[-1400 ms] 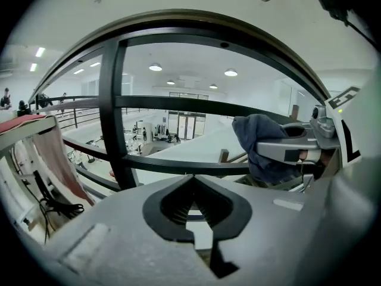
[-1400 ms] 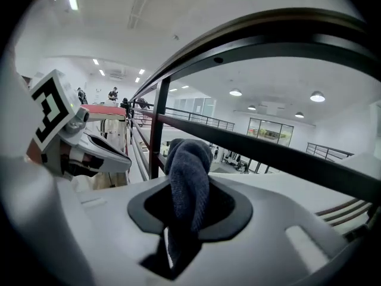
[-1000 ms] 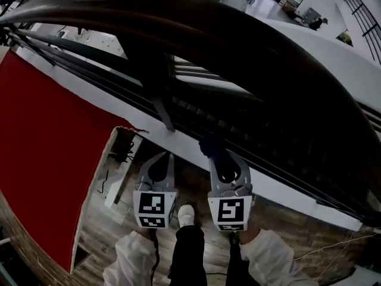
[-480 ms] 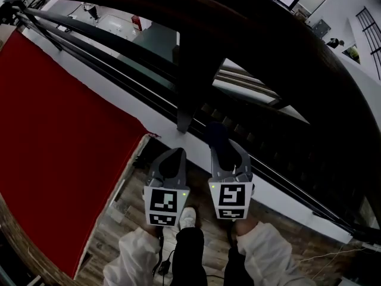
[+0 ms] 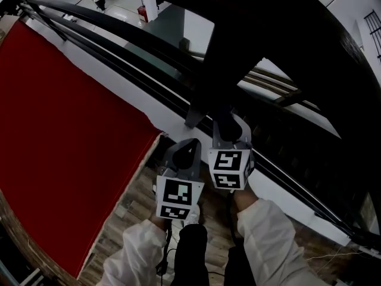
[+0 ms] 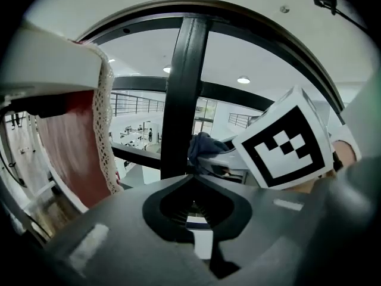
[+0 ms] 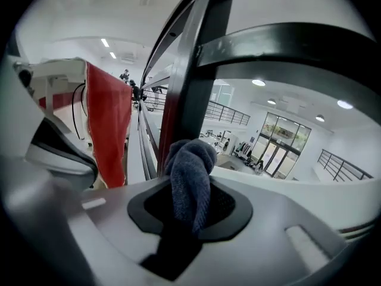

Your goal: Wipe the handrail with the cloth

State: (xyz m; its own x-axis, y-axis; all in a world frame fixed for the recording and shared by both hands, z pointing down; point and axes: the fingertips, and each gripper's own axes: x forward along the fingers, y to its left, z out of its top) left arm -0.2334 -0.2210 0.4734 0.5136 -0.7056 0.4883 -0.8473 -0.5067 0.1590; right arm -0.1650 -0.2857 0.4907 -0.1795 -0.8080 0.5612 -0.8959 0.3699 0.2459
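Observation:
The dark wooden handrail (image 5: 280, 22) arcs across the top of the head view, carried by a black post (image 5: 208, 82). My right gripper (image 5: 224, 121) is shut on a blue-grey cloth (image 7: 190, 174), whose bunched end pokes up just in front of the post (image 7: 187, 82) and below the rail. In the left gripper view the cloth (image 6: 204, 146) shows beside the right gripper's marker cube (image 6: 286, 142). My left gripper (image 5: 189, 144) is shut with nothing in it, lower and to the left, its jaws (image 6: 193, 182) pointing at the post (image 6: 183, 94).
A large red banner (image 5: 65, 130) hangs over the railing's left side; its lace edge (image 6: 106, 124) shows close by. Lower black rails (image 5: 119, 46) and a white ledge (image 5: 172, 121) run behind the grippers. Wooden floor (image 5: 119, 225) lies below, with a hall beyond.
Both grippers have risen toward the railing. The right one carried the cloth up close to the post, and the left shifted right beside it.

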